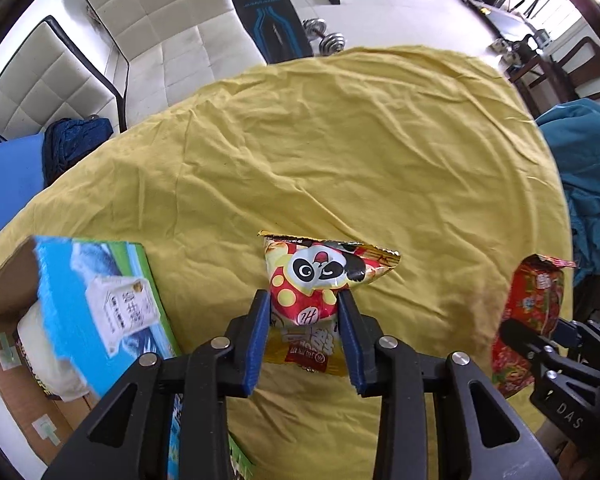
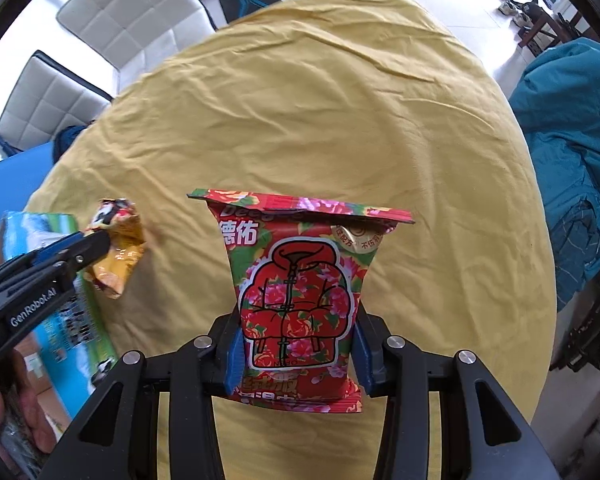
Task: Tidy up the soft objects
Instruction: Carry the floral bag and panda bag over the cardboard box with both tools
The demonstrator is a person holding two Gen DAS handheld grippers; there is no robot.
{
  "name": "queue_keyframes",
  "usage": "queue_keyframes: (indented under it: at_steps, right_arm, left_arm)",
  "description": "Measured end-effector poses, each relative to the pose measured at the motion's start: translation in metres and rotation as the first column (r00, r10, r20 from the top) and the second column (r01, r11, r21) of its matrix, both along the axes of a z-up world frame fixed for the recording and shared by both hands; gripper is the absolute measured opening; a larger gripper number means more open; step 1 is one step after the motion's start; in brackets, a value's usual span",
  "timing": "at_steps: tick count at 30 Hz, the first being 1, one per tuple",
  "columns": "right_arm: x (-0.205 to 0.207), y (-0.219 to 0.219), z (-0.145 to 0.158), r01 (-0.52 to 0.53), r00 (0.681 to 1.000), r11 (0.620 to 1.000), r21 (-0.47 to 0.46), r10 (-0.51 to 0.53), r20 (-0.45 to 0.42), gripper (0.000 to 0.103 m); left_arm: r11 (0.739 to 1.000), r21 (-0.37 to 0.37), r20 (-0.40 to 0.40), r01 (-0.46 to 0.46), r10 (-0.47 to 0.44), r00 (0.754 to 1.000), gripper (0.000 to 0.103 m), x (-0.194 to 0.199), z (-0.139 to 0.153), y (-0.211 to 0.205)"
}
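The panda snack bag [image 1: 320,280] sits between the left gripper's [image 1: 304,300] fingers — cardboard box [image 1: 4,320] to its left, floral packet [image 2: 300,300] to its right — above the tablecloth [image 1: 340,140].

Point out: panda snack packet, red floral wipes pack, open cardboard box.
panda snack packet [image 1: 316,270], left wrist view, panda face
red floral wipes pack [image 2: 298,304], right wrist view, jacket print
open cardboard box [image 1: 96,280], left wrist view, blue flap

Both grippers are clamped tight: left gripper [image 1: 304,300] on the panda snack bag [image 1: 320,276], right gripper [image 2: 298,336] on the red floral packet [image 2: 300,280], side by side.
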State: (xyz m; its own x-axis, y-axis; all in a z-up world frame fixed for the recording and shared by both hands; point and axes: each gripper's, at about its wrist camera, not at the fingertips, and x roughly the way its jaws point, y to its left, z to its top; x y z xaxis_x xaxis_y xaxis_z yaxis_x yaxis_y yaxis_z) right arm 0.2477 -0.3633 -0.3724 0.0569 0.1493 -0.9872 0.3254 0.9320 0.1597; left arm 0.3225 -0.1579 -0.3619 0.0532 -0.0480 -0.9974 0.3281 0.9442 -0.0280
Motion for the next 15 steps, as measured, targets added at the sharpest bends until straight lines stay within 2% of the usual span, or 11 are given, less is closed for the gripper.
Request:
queue_keyframes:
  at_steps: [11, 15]
  right_arm:
    - [-0.009, 0.028, 0.061, -0.041, 0.996, 0.998, 0.040, 0.038, 0.083, 0.045]
    - [-0.015, 0.045, 0.092, -0.077, 0.989, 0.996, 0.048, 0.070, 0.132, 0.045]
  left_arm:
    - [0.993, -0.118, 0.044, -0.023, 0.029, 0.999, 0.030, -0.019, 0.051, 0.026]
    - [0.985, -0.171, 0.080, -0.032, 0.046, 0.996, 0.030, -0.031, 0.084, 0.043]
